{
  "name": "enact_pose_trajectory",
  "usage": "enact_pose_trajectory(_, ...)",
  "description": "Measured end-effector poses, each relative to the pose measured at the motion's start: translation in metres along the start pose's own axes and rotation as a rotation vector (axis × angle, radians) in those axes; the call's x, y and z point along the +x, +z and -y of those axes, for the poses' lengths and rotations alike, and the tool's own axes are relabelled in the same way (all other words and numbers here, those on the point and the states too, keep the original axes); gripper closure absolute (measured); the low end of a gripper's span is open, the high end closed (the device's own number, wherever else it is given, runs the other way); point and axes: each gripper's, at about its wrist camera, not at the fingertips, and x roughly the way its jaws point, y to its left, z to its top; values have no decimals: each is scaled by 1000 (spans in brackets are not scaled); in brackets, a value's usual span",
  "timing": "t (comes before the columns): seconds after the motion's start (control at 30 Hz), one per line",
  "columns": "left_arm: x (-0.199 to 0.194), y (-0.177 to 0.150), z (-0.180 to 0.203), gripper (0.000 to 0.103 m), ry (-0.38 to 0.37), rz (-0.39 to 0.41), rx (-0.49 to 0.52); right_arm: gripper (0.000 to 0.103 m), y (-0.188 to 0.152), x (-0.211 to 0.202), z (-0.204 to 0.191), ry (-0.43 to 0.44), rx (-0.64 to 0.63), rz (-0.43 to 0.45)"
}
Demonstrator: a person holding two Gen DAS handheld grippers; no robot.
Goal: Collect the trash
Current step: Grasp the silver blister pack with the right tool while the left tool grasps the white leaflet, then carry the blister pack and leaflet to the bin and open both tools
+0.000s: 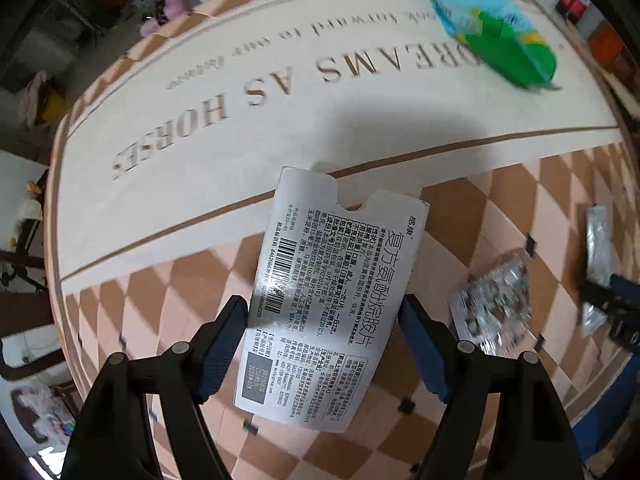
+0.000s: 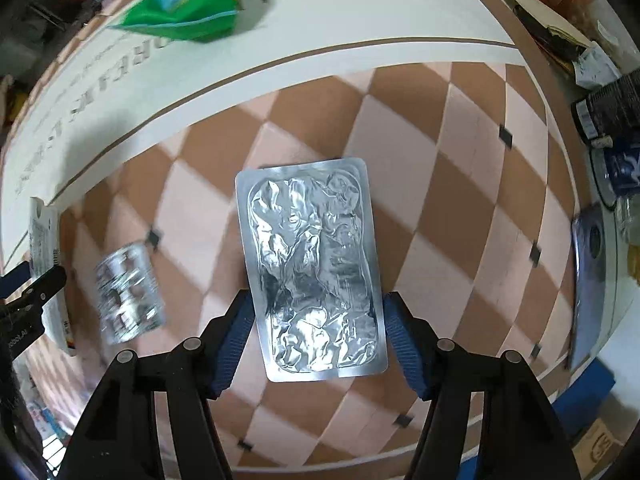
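My left gripper is shut on a flattened white medicine box with Chinese print, holding it by its two long edges above the checkered mat. My right gripper is shut on a crumpled silver blister sheet, also held above the mat. A second, smaller blister pack lies on the mat between the two grippers; it also shows in the right wrist view. A blue and green snack bag lies on the cream band of the mat; the right wrist view shows it at the top left.
The table carries a brown-and-pink checkered mat with a cream lettered band. A dark phone, a black jar and other clutter sit along the right edge. The left gripper with its box shows at far left.
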Motion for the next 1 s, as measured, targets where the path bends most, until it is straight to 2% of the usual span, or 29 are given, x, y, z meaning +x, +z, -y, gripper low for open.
enact_pose_trajectory(0.2, -55, -57, -28, 28, -40, 93, -96, 35, -53, -36, -45, 55, -53, 90)
enact_pose_trajectory(0.33, -82, -111, -66, 28, -60, 157, -144, 35, -111, -60, -81, 78, -101, 165)
enact_pose_trajectory(0.47, -95, -167, -100, 28, -82, 215, -174, 35, -174, -75, -116, 95, -145, 199)
enact_pose_trajectory(0.57, -94, -213, -133, 28, -115, 222, -195, 35, -223, -82, -128, 119, -147, 202)
enact_pose_trajectory(0.7, -83, -280, -165, 28, -200, 167, -247, 35, -292, -78, -149, 154, -139, 183)
enact_pose_trajectory(0.73, -77, -295, -171, 28, -224, 144, -263, 35, -319, -75, -154, 169, -133, 167)
enact_pose_trajectory(0.8, -65, -333, -185, 28, -290, 81, -312, 36, -349, -65, -158, 187, -127, 135)
enact_pose_trajectory(0.9, -25, -377, -198, 28, -397, -42, -384, 35, -400, -38, -164, 215, -113, 50)
enact_pose_trajectory(1.0, 28, -411, -199, 27, -452, -154, -429, 35, -444, 8, -165, 220, -95, -46)
